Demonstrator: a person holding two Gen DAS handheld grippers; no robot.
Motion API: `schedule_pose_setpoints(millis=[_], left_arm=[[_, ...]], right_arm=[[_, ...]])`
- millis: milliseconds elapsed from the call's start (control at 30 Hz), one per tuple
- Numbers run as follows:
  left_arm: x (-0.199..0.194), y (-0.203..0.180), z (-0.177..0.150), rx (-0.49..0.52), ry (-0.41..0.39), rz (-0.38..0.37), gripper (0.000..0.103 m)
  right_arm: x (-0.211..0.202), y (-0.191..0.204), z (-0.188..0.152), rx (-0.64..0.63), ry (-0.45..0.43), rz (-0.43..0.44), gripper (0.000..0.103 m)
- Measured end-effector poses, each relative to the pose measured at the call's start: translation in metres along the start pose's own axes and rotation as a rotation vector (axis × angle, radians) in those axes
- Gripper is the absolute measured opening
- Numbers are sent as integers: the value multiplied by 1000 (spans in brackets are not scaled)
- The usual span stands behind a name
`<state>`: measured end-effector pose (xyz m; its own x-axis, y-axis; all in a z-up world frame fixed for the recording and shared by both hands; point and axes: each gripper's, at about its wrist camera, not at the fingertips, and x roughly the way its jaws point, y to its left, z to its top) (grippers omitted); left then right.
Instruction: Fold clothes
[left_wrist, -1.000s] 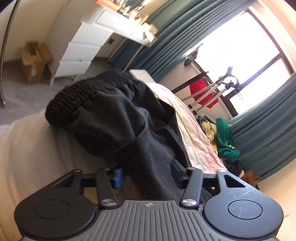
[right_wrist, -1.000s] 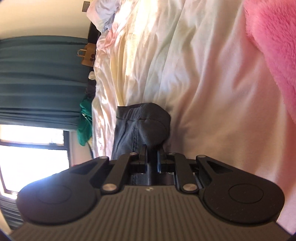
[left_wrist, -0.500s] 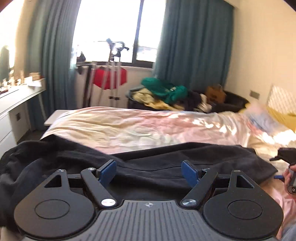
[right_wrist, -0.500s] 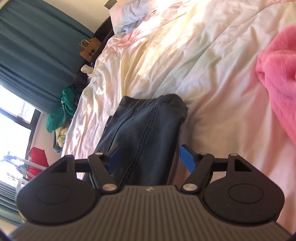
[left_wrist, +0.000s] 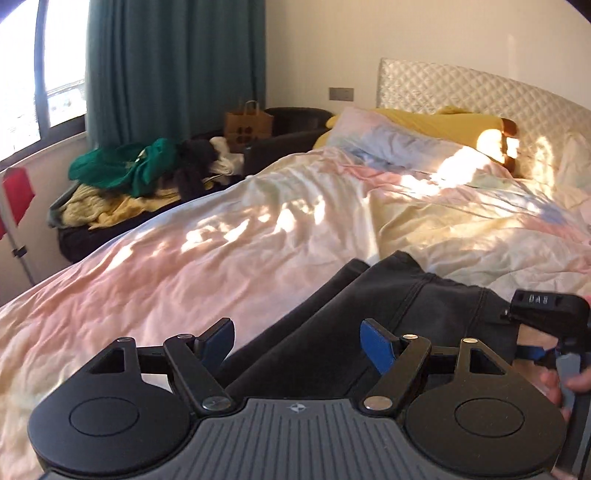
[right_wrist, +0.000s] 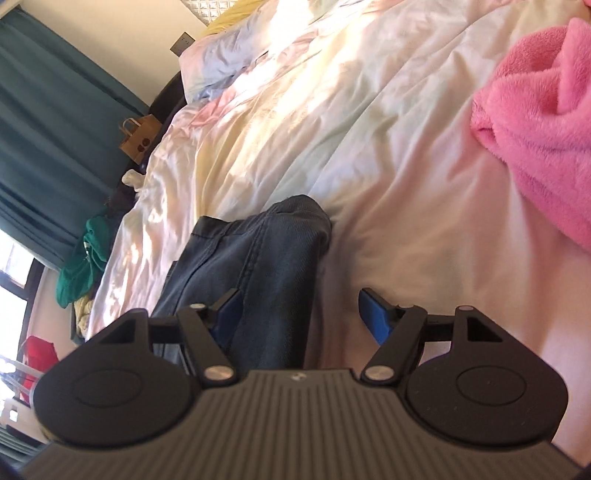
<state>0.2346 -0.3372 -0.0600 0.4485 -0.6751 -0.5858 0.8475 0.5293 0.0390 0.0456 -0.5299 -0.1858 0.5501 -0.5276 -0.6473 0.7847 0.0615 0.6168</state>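
A dark garment, black trousers (left_wrist: 373, 314), lies flat on the pale duvet (left_wrist: 221, 251), its leg ends pointing toward the pillows. My left gripper (left_wrist: 297, 341) is open and empty just above the cloth. In the right wrist view the same trousers (right_wrist: 251, 266) lie under my right gripper (right_wrist: 297, 312), which is open and empty, its left finger over the cloth and its right finger over the duvet (right_wrist: 388, 177). The right gripper's body and the hand holding it (left_wrist: 546, 332) show at the right edge of the left wrist view.
A pink fluffy garment (right_wrist: 546, 133) lies on the bed at the right. Pillows (left_wrist: 399, 144) and a quilted headboard (left_wrist: 461, 88) are at the far end. A heap of clothes (left_wrist: 140, 173), a paper bag (left_wrist: 247, 123) and teal curtains (left_wrist: 173, 70) stand beyond the bed.
Both grippers have let go of the trousers and opened. The trousers now lie flat on the duvet. The left view has swung from the dresser side round toward the headboard.
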Motion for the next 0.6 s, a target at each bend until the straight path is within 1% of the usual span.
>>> schedule_pose_setpoints(millis=[33,167,233,267,333,367,433,500,533,567,600], left_arm=[[21,-2,8,15,-5,-30,76],[109,-16,32,22,48,-163,73],[146,-28,39,19,86,-201,72],[162,-31,41,22,117,-221,66],[195,-38,44,28,178,-260,58],[209,-40,44,19,214,-275,57],[228,-40,41,-10,261,-281,56],[234,-41,39,-21,270,-277,41],[233,-41,39,-8,266,-266,19],[231,-42,39,6,262,-256,3],[230,-43,39,19,257,-246,3]], right_arm=[[3,-1,-1,0,-9,-6,71],[12,-2,1,6,-61,-8,72],[17,-2,2,12,-93,-11,72],[19,-2,3,15,-109,-13,72],[24,-1,3,1,-132,-16,72],[26,0,4,-8,-141,-18,72],[30,1,4,-7,-152,-19,72],[32,1,4,-5,-156,-19,73],[33,1,4,-5,-156,-21,73],[33,1,5,-4,-155,-20,73],[33,0,5,0,-151,-16,73]])
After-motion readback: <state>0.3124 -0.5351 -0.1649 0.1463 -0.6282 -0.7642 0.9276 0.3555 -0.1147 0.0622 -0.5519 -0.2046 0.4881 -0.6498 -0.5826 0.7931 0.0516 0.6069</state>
